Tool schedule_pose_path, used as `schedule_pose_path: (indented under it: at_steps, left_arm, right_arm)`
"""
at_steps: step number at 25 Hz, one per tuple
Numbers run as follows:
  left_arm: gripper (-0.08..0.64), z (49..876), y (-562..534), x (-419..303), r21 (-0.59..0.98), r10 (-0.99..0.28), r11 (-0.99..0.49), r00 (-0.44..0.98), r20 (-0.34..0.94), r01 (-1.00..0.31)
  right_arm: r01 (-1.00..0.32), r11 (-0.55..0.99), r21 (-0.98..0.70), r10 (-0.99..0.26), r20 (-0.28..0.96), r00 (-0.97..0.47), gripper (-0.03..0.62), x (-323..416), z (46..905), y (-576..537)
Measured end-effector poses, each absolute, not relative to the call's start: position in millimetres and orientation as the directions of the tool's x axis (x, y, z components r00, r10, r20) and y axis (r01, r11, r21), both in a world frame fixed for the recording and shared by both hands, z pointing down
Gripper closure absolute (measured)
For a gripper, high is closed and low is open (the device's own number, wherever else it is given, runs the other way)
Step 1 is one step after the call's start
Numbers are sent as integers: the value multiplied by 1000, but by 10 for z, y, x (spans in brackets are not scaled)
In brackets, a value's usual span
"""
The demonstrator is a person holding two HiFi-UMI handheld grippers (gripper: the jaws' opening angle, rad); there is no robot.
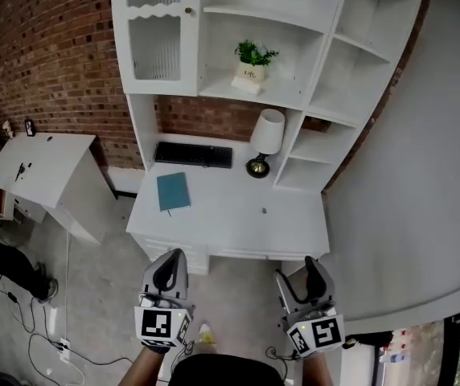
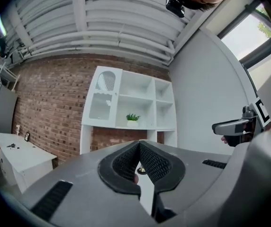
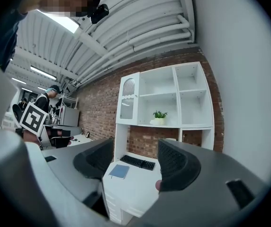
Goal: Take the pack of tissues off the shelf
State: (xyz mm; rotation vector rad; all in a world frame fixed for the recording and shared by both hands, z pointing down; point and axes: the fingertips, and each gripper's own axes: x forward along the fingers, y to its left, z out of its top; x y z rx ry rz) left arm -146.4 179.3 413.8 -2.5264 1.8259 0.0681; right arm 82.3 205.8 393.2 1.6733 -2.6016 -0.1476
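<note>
A small potted plant point(image 1: 253, 61) stands on the white shelf unit's point(image 1: 214, 91) middle shelf. Under its pot lies a flat white pack point(image 1: 244, 86) that looks like the tissues. Both grippers hang well in front of the desk, far from the shelf. My left gripper point(image 1: 170, 265) is shut, its pads meeting at the tips with nothing between them point(image 2: 139, 145). My right gripper point(image 1: 298, 278) is open and empty point(image 3: 135, 157). The plant point(image 2: 132, 117) point(image 3: 159, 115) also shows in both gripper views; the pack is too small to make out there.
On the white desk point(image 1: 230, 223) lie a black keyboard point(image 1: 194, 154), a teal notebook point(image 1: 172, 191) and a white table lamp point(image 1: 265, 141). A second white table point(image 1: 41, 163) stands at the left. A grey wall point(image 1: 423, 175) runs along the right. Cables trail on the floor point(image 1: 45, 340).
</note>
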Motion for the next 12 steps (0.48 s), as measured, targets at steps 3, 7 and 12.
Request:
schedule_pose_path:
  at_steps: [3, 7, 12]
  left_arm:
    - [543, 4132, 1561, -1612, 14, -941, -336, 335, -50, -942]
    - [545, 4150, 1310, -1782, 24, -936, -349, 348, -46, -937]
    - [545, 4260, 1012, -1913, 34, -937, -350, 349, -25, -936]
  right_arm:
    - [-916, 382, 121, -922, -18, -387, 316, 704, 3856, 1871]
    - [-928, 351, 125, -935, -6, -354, 316, 641, 3831, 1674]
    - [-938, 328, 115, -944, 8, -329, 316, 628, 3897, 1393]
